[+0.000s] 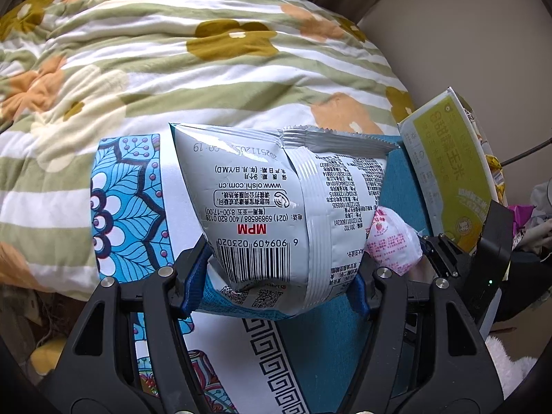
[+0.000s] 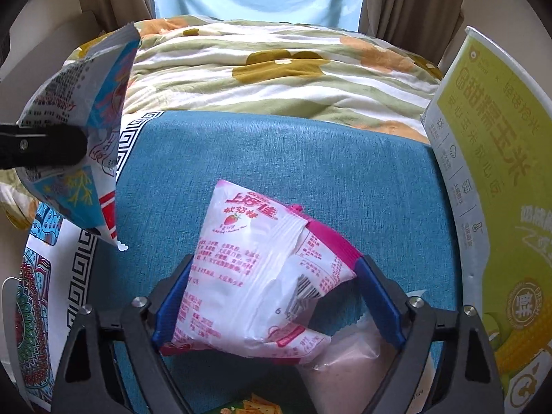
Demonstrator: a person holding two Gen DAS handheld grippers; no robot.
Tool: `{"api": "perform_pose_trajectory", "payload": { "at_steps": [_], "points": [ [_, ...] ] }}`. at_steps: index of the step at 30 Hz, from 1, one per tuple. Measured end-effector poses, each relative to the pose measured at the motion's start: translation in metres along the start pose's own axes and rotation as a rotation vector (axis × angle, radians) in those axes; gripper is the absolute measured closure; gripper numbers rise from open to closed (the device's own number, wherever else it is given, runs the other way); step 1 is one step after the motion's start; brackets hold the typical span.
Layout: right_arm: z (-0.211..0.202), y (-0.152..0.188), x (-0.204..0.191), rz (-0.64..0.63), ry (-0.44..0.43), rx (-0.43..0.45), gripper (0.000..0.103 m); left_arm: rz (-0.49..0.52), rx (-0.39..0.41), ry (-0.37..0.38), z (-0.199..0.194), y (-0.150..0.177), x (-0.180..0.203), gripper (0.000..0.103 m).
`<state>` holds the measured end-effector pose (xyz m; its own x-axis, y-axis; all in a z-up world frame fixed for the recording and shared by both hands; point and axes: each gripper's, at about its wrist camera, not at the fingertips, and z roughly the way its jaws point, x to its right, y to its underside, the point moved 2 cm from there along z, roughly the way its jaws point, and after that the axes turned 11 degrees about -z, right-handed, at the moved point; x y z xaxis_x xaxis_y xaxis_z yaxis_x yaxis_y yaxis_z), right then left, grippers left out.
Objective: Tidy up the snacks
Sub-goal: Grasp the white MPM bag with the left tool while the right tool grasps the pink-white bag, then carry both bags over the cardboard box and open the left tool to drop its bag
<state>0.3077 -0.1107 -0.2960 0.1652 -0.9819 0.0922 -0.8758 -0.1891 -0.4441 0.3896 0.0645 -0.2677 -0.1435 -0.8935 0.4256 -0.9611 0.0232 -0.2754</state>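
a: left gripper (image 1: pixel 283 276)?
b: its blue pads pinch the near end of a silver foil snack bag with a barcode and red "mpm" print (image 1: pixel 272 207), lifted over the blue patterned cloth with a black key border (image 1: pixel 127 207).
a: right gripper (image 2: pixel 274 296)?
b: fingers closed part-way, clamping a white and pink strawberry snack packet (image 2: pixel 252 269) above the teal fabric surface (image 2: pixel 276 151).
a: surroundings?
b: a tall green and white printed carton (image 2: pixel 490 179) stands at the right edge. a floral striped quilt (image 2: pixel 276 69) lies at the far side. a pale pink pouch (image 2: pixel 345 352) sits under the right gripper.
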Motion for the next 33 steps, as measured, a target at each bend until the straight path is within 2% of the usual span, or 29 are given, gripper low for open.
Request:
{"api": "perform_pose_trajectory", "payload": {
  "at_steps": [2,3,8,14,19,23,28,33],
  "points": [
    [-0.004,-0.002,-0.006,-0.024,0.004,0.012,0.042,-0.002,0.005,-0.005,-0.004,0.002,0.001,0.041],
    [-0.005,-0.004,-0.007,-0.036,0.011,0.013,0.044,-0.003,0.01,-0.005,-0.007,0.003,0.002,0.041],
    [-0.027,-0.011,-0.001,-0.01,-0.006,0.068,0.046,-0.005,0.043,-0.008,-0.027,0.003,0.014,0.041],
    [-0.086,-0.028,0.02,0.03,-0.022,0.146,0.046,0.03,0.103,0.01,-0.064,0.0,0.056,0.041],
    [-0.14,-0.034,0.056,0.07,-0.03,0.2,0.046,0.055,0.163,-0.001,-0.089,-0.001,0.11,0.041],
    [-0.174,-0.029,0.098,0.099,-0.038,0.211,0.046,0.069,0.185,0.0,-0.096,0.005,0.163,0.041],
    [-0.21,-0.014,0.155,0.102,-0.007,0.245,0.046,0.085,0.197,0.023,-0.085,0.013,0.235,0.041],
    [-0.229,-0.002,0.217,0.099,0.016,0.268,0.046,0.098,0.185,0.042,-0.053,0.018,0.306,0.041]
  ]
}}
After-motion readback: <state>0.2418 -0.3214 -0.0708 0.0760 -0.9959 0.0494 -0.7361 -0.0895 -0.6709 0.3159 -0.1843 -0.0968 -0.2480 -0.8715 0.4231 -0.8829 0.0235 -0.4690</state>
